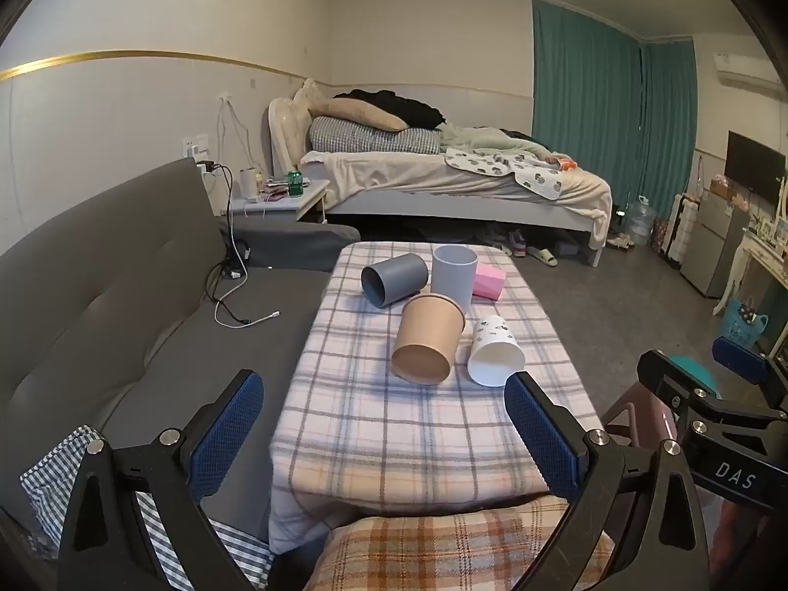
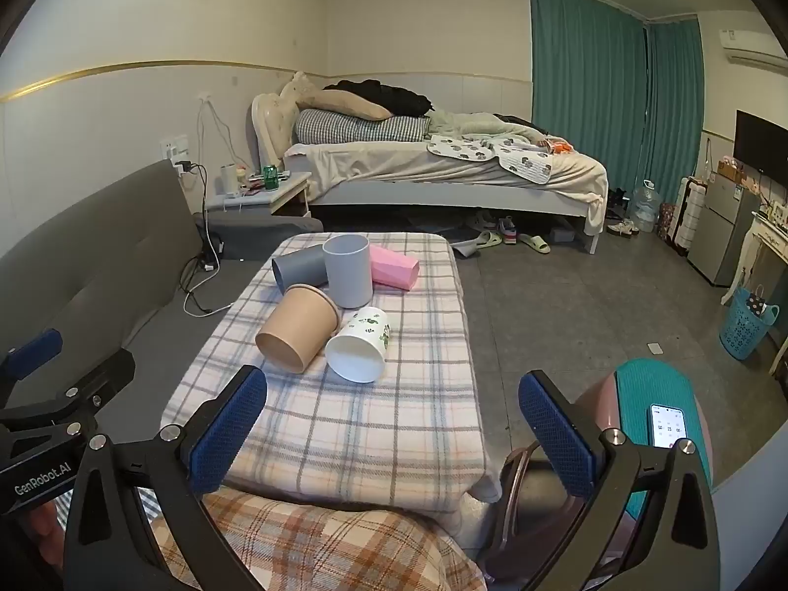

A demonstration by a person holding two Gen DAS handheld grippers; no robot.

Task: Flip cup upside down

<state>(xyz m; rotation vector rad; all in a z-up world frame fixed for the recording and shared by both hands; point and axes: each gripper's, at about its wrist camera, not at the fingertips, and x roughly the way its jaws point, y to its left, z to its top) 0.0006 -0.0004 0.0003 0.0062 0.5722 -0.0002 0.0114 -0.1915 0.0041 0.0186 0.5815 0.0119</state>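
Left wrist view: your left gripper [image 1: 384, 436] hangs short of the desk [image 1: 394, 423] with its fingers [image 1: 226, 431] spread wide and nothing between them. Five cups are clustered at the far half of the desk. The grey cup [image 1: 454, 278] is the only one standing mouth up, so it is the likely task item; its interior is not visible from this angle, so treat the contents as unknown. The dark cup [image 1: 393, 279], the brown cup [image 1: 427, 339], the white cup [image 1: 494, 350] and the pink cup [image 1: 488, 281] all lie on their sides. The dark cup's mouth shows nothing inside; the white cup also appears empty. Risk: the brown cup lies against the grey cup, so a wide approach may knock it and send it rolling across the cloth. Right wrist view: your right gripper [image 2: 391, 438] is likewise wide apart and holds nothing, well back from the cups. Here the grey cup [image 2: 347, 271] stands between the dark cup [image 2: 298, 268] and the pink cup [image 2: 394, 267], with both close against it. Risk: fingers entering from either side may push a neighbour off the desk edge. The soft cloth may let an inverted cup settle tilted. The phone [image 2: 666, 426] rests on a stool to the right; keep the arm clear of it.
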